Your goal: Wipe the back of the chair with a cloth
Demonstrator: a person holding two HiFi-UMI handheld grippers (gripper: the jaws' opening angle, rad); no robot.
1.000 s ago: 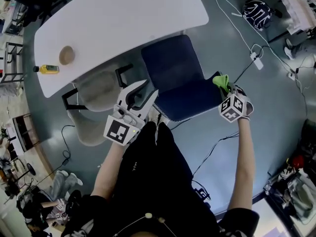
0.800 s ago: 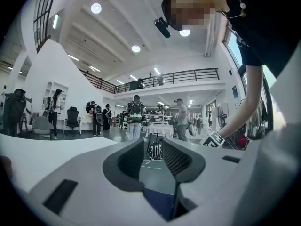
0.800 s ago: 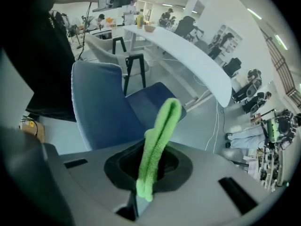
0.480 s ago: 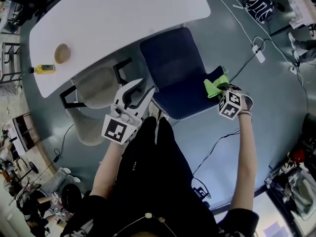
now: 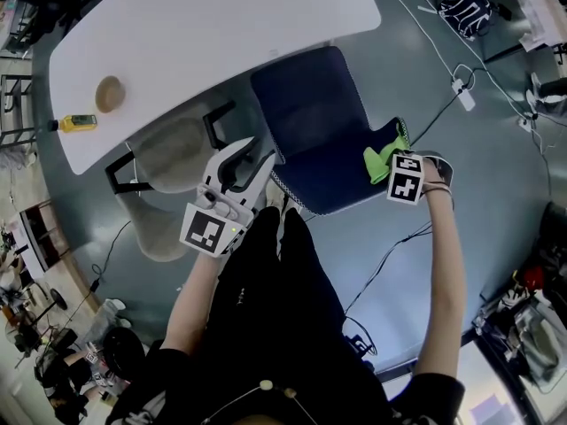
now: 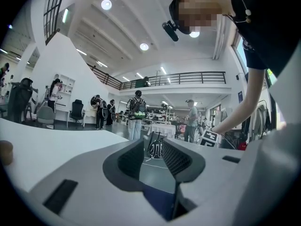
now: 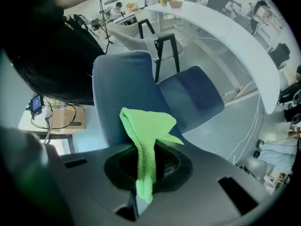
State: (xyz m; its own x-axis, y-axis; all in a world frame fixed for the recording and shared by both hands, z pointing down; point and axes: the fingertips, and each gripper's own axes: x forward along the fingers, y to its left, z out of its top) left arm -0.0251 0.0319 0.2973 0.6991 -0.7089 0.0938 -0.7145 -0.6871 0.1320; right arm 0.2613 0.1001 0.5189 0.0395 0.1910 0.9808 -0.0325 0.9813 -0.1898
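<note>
The dark blue chair point(image 5: 306, 118) stands pushed toward the white table, its back point(image 5: 337, 189) nearest me. My right gripper point(image 5: 388, 164) is shut on a bright green cloth point(image 5: 383, 158) at the right end of the back's top edge. In the right gripper view the cloth point(image 7: 146, 133) sticks up from between the jaws, in front of the chair back point(image 7: 123, 91) and seat point(image 7: 193, 98). My left gripper point(image 5: 255, 155) hovers open and holds nothing by the back's left end. In its own view the left gripper point(image 6: 154, 155) shows a gap between the fingers point(image 6: 131, 160).
A white table point(image 5: 204, 38) carries a round brown bowl point(image 5: 110, 94) and a yellow item point(image 5: 80, 122). A beige chair point(image 5: 173, 162) stands left of the blue one. Cables and a power strip point(image 5: 461, 91) lie on the floor at right, near a backpack point(image 5: 465, 11). People stand far off point(image 6: 136, 112).
My right gripper has carried the green cloth a little leftward, from beside the chair's right edge onto the end of the back. The left gripper has barely moved.
</note>
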